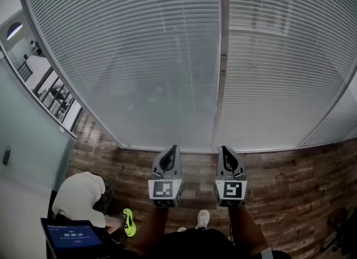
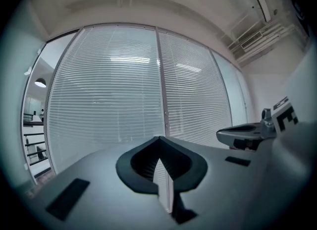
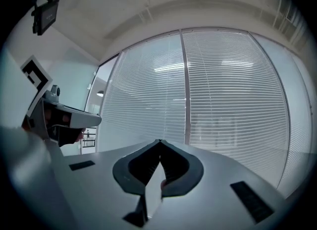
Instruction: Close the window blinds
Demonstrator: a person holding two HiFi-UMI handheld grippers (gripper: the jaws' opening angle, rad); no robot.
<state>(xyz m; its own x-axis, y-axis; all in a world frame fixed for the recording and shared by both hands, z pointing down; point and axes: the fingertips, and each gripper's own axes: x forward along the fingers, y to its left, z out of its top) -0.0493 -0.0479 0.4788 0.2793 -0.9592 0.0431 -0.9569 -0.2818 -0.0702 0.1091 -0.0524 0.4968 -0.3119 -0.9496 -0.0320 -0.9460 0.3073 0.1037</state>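
Both the left gripper (image 1: 170, 150) and the right gripper (image 1: 225, 150) are clenched on nothing, well short of the window blinds (image 1: 128, 57) ahead — pushing in like this could bend slats, as no wand or cord shows.

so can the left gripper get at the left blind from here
Probably yes, with a step forward. The left gripper is held short of the left blind, and nothing stands between them over the wooden floor. Its jaws are together and empty, so they would need opening to grip anything.
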